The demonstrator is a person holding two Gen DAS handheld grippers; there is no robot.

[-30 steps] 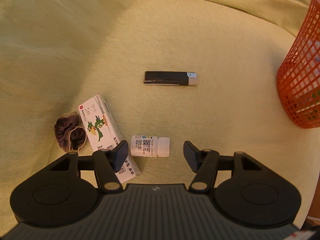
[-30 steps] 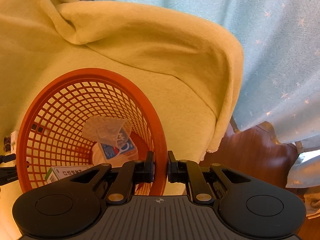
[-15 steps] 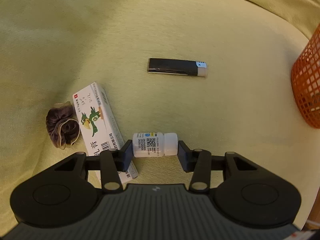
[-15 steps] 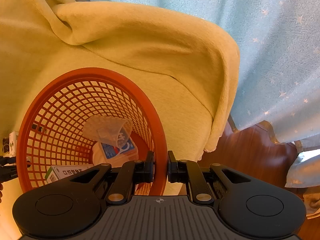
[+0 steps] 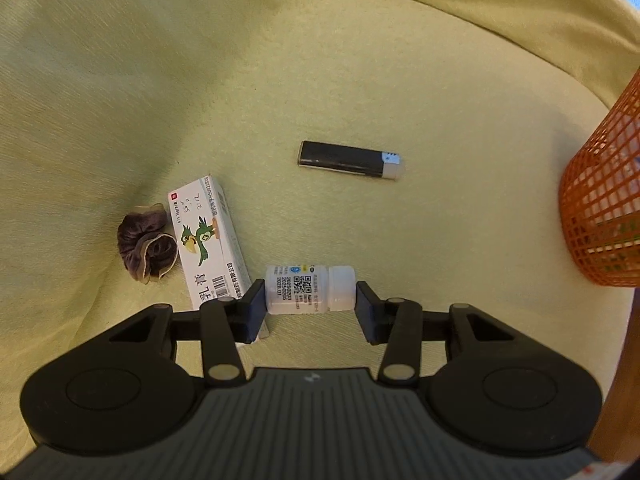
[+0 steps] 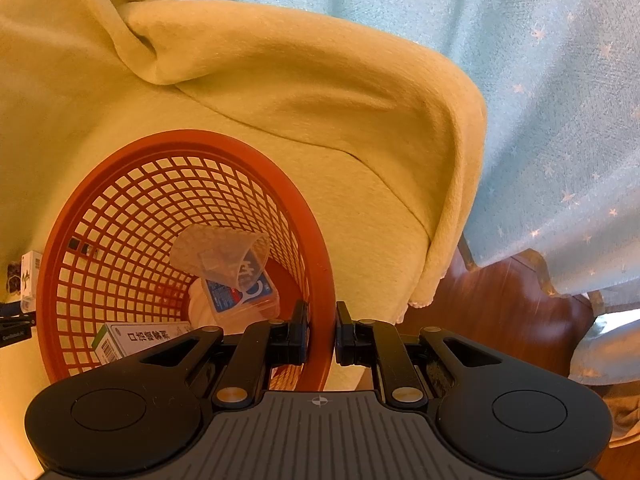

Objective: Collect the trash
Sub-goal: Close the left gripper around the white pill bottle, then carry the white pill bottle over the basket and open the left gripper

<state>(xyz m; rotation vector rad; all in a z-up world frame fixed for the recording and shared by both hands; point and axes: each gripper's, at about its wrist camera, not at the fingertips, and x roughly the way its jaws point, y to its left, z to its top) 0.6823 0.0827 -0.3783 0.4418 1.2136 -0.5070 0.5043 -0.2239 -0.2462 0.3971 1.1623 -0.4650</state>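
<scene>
My left tool [image 5: 310, 304] pinches small white bottle [image 5: 310, 289], long axis crosswise between fingers; right tool [image 6: 321, 330] clamps orange basket [image 6: 320, 264] rim, frame right.

- Right gripper [image 6: 321, 330], bottom centre of frame: fingers clamped on the near rim of the orange basket [image 6: 120, 216], one inside the rim, one outside.
- Basket contents: crumpled clear plastic cup [image 6: 220, 254] over a blue-labelled clear box [image 6: 244, 296]; white carton with green end [image 6: 132, 340] at lower left.
- Yellow blanket [image 6: 280, 92] under and behind the basket.
- Blue star curtain [image 6: 540, 80] at upper right; wooden floor [image 6: 500, 300] at right.
</scene>
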